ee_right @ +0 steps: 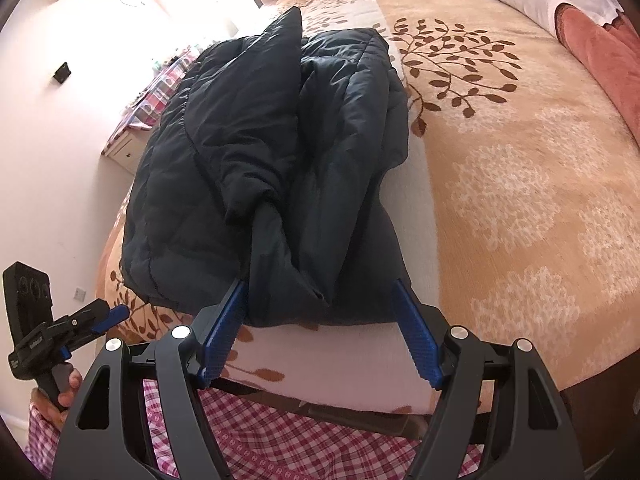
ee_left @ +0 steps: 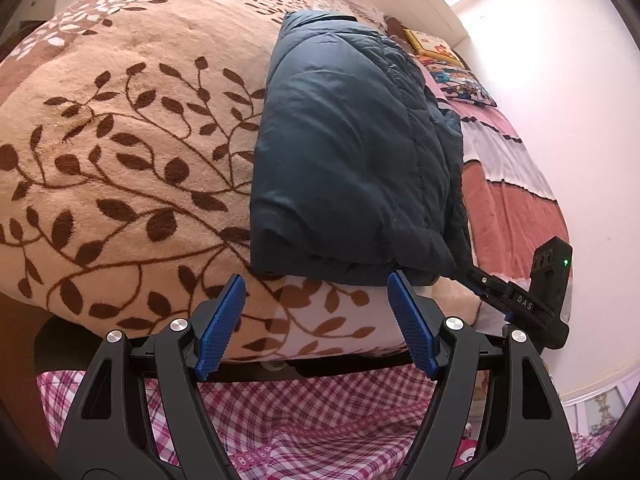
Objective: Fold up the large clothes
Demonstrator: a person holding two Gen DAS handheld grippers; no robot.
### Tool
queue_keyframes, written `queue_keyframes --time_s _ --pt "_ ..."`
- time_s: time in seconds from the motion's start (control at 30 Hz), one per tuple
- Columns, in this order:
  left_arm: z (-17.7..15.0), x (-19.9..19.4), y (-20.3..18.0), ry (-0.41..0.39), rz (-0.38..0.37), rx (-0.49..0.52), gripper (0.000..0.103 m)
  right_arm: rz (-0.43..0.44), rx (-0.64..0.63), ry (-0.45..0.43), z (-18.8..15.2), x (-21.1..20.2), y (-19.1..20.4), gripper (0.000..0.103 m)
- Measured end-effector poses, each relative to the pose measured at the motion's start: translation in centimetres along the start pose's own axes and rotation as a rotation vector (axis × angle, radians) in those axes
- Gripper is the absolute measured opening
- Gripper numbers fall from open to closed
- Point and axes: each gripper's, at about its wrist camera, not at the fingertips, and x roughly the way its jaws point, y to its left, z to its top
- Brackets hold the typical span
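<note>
In the left wrist view the left gripper [ee_left: 316, 320] tilted down at the near end of the folded jacket [ee_left: 348, 152], fingers apart and empty; the jacket lay on the leaf-patterned blanket [ee_left: 120, 140], long axis running away from the bed's near edge; in the right wrist view the right gripper [ee_right: 320, 328] stood open, angled down at the jacket's [ee_right: 260, 152] near end, touching nothing I could confirm; a hand [ee_right: 60, 396] held the left gripper [ee_right: 116, 314] left of the jacket.

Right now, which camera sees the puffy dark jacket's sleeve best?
The right wrist view. There the sleeve lies on top of the folded jacket, running towards the camera with its twisted end showing. The left wrist view shows the jacket only as a smooth folded bundle on the blanket; no sleeve can be made out.
</note>
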Motion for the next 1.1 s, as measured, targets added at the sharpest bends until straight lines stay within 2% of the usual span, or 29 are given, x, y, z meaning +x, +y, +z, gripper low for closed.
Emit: queue_keyframes --time_s 0.23,0.43,0.9,1.03,1.1 --pt "1.2 0.2 -0.8 -0.018 0.016 0.028 0.073 0.000 -0.006 -0.006 -0.2 -0.3 0.2 0.072" --pt "1.9 1.7 -1.3 0.003 0.041 0.044 0.073 -0.006 -0.014 -0.008 -0.2 -0.2 0.3 0.072" --pt "-0.3 0.8 -1.5 0.015 0.045 0.051 0.073 -0.028 -0.010 -0.012 -1.3 -1.0 -0.1 0.072" --pt "-1.3 0.1 -2.2 -0.007 0.107 0.084 0.073 -0.046 -0.014 -0.012 -2.0 -1.4 -0.1 0.072" --pt "-1.9 -0.2 -2.8 -0.026 0.172 0.113 0.073 -0.057 -0.013 -0.008 -2.4 -1.5 -0.1 0.072"
